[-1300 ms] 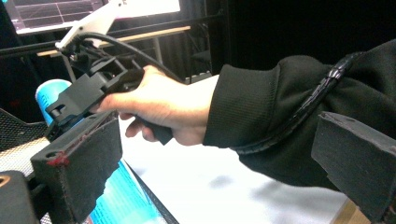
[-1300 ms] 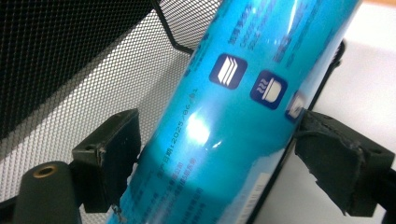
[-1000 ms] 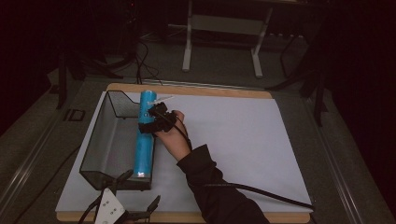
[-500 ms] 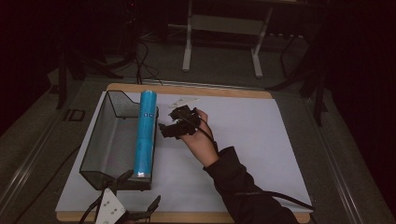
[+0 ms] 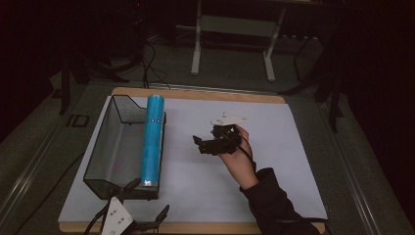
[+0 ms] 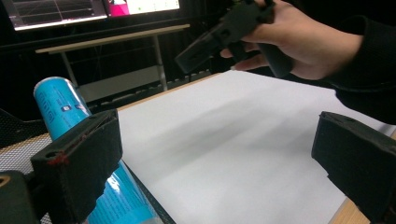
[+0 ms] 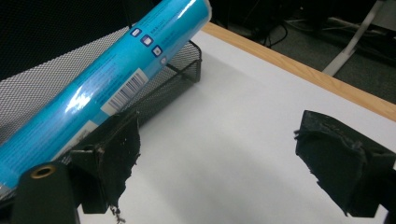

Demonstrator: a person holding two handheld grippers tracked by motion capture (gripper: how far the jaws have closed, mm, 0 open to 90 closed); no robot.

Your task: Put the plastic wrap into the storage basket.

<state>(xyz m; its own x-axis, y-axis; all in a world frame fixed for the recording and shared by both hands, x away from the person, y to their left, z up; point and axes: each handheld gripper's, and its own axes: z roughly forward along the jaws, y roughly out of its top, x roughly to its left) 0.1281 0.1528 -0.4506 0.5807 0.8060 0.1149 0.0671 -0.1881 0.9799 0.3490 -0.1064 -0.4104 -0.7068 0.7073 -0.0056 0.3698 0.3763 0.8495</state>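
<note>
Pulling my right hand-held gripper (image 5: 201, 143) clear, jaws open and empty; the blue tube (image 5: 152, 139) lies along the wire tray's (image 5: 105, 147) right rim, near the counter's (image 5: 274, 98) left edge. My left hand-held gripper (image 5: 147, 223) waits open at the front edge; I'd steady the tube gently.

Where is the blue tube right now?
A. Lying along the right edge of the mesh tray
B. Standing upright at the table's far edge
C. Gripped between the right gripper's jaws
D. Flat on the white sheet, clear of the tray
A: the blue tube lies lengthwise along the right side of the mesh tray, while the right gripper hangs apart over the white sheet, jaws open and empty.
</note>
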